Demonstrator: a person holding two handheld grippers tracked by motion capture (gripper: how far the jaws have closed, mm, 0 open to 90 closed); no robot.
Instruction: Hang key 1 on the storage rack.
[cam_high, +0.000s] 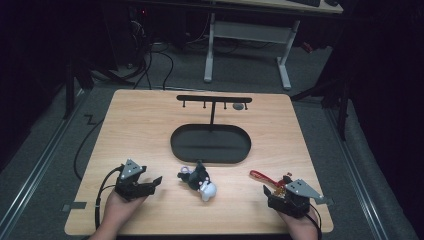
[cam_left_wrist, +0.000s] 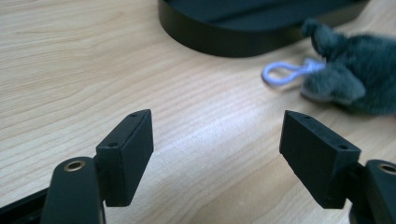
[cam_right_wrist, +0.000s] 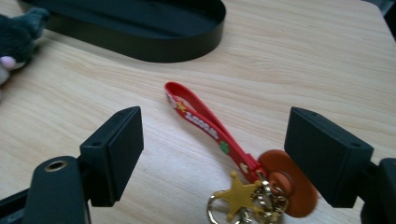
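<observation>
I see left hand-held gripper (cam_left_wrist: 217, 154) wide open, empty, near plush (cam_left_wrist: 348, 70) | right hand-held gripper (cam_right_wrist: 212, 156) wide open over keychain (cam_right_wrist: 233, 163), not gripping | both on tabletop (cam_high: 150, 125)

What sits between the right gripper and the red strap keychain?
Nothing visible does. The right gripper is open, and the red strap keychain lies on bare table between its jaws, with the black tray well beyond.
</observation>
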